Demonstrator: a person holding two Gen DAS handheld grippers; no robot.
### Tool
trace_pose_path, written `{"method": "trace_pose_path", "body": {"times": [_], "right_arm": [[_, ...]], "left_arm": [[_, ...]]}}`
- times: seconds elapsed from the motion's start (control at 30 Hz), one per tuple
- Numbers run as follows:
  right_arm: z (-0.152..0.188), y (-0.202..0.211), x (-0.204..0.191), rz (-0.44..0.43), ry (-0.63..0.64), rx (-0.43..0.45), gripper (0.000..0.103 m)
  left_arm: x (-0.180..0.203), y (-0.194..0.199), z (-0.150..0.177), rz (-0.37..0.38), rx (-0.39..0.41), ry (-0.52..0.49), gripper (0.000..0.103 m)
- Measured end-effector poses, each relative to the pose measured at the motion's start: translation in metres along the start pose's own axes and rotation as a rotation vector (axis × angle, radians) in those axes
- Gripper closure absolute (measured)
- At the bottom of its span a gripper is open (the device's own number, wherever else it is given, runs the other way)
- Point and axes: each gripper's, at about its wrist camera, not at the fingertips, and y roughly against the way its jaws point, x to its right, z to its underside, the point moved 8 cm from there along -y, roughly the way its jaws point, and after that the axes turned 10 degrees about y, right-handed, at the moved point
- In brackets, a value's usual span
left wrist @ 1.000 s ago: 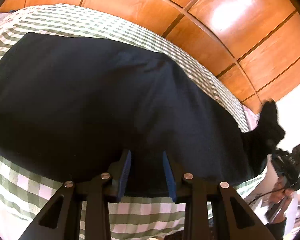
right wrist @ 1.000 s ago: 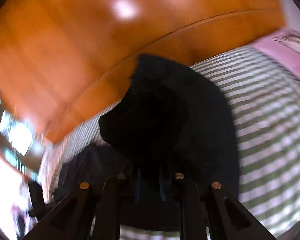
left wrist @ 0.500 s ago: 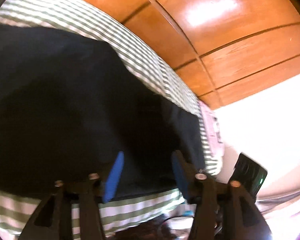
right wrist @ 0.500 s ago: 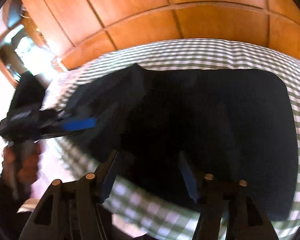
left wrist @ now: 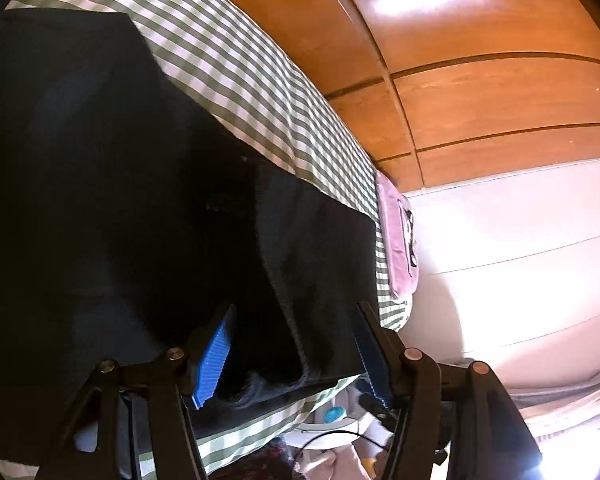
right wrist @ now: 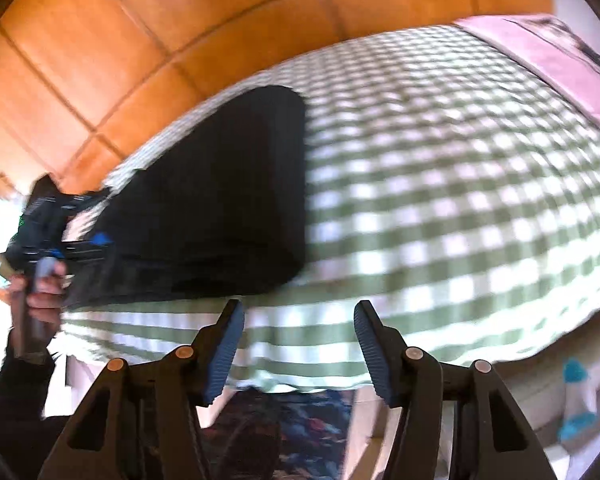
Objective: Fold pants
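Pants [left wrist: 132,208]: I see them folded, dark, flat on checked sheet [left wrist: 260,92], near edge | left gripper [left wrist: 296,344]: jaws opening, partway apart over the fabric edge, pads clear of it | right gripper [right wrist: 298,344]: jaws closing, nothing between, right of pants, over sheet's near edge | far: wood panels [right wrist: 160,20].

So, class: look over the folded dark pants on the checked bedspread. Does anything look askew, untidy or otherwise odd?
Mostly neat: the pants lie flat on the bedspread. One oddity: at the near corner, between the left gripper fingers, a bunched, fuzzy bit of fabric pokes out instead of lying flat. The right gripper is empty, over the bed's edge.
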Motion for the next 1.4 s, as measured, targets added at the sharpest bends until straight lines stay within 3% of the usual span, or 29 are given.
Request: {"method": "trace_pose_path", "body": {"times": [0.13, 0.2, 0.23, 0.27, 0.4, 0.47, 0.53, 0.6, 0.63, 0.7, 0.8, 0.87, 0.93, 1.07, 1.27, 1.33, 1.4], "right_arm": [[-0.01, -0.022, -0.001, 0.016, -0.016, 0.017, 0.046], [-0.016, -0.028, -0.003, 0.028, -0.015, 0.031, 0.046], [-0.021, -0.032, -0.006, 0.027, -0.018, 0.037, 0.049], [-0.024, -0.035, -0.007, 0.03, -0.022, 0.047, 0.051], [-0.043, -0.03, -0.002, 0.04, -0.082, 0.121, 0.071], [-0.042, -0.032, 0.001, 0.064, -0.089, 0.118, 0.076], [-0.033, -0.038, 0.0, 0.065, -0.083, 0.092, 0.079], [-0.029, -0.043, -0.002, 0.076, -0.052, 0.089, 0.079], [-0.029, -0.044, -0.002, 0.078, -0.048, 0.087, 0.079], [-0.032, -0.045, -0.003, 0.071, -0.037, 0.06, 0.079], [-0.034, -0.038, -0.002, 0.063, 0.027, -0.024, 0.06], [-0.036, -0.022, 0.003, 0.096, 0.071, -0.034, 0.059], [-0.039, -0.005, 0.009, 0.111, 0.08, -0.023, 0.059], [-0.076, 0.013, -0.006, 0.087, 0.114, 0.069, 0.059], [-0.148, -0.035, -0.051, 0.034, 0.181, 0.142, 0.059], [-0.167, -0.066, -0.05, 0.027, 0.147, 0.112, 0.059], [-0.171, -0.094, -0.043, 0.078, 0.151, 0.061, 0.06]], "left_arm": [[-0.003, -0.008, 0.002, -0.041, -0.011, -0.004, 0.045], [-0.006, -0.012, -0.002, -0.06, -0.007, 0.004, 0.062], [-0.007, -0.012, -0.002, -0.067, -0.004, -0.005, 0.084], [-0.006, -0.012, -0.003, -0.076, 0.002, -0.024, 0.092], [0.015, 0.003, 0.002, -0.035, 0.06, -0.143, 0.092], [0.017, 0.012, 0.006, -0.032, 0.074, -0.167, 0.092], [0.004, 0.015, 0.009, -0.079, 0.08, -0.172, 0.092], [-0.022, 0.004, 0.013, -0.186, 0.062, -0.163, 0.092], [-0.033, -0.003, 0.014, -0.201, 0.045, -0.146, 0.092], [-0.034, -0.003, 0.012, -0.167, 0.063, -0.121, 0.091], [-0.023, 0.002, 0.015, -0.167, 0.076, -0.159, 0.091], [-0.017, 0.0, 0.017, -0.189, 0.091, -0.202, 0.091], [-0.015, -0.002, 0.02, -0.203, 0.1, -0.225, 0.09], [-0.004, -0.012, 0.024, -0.2, 0.123, -0.223, 0.09], [-0.007, -0.002, 0.03, -0.251, 0.153, -0.295, 0.089], [-0.007, -0.002, 0.035, -0.274, 0.162, -0.308, 0.089], [-0.009, -0.003, 0.04, -0.278, 0.169, -0.308, 0.088]]}}
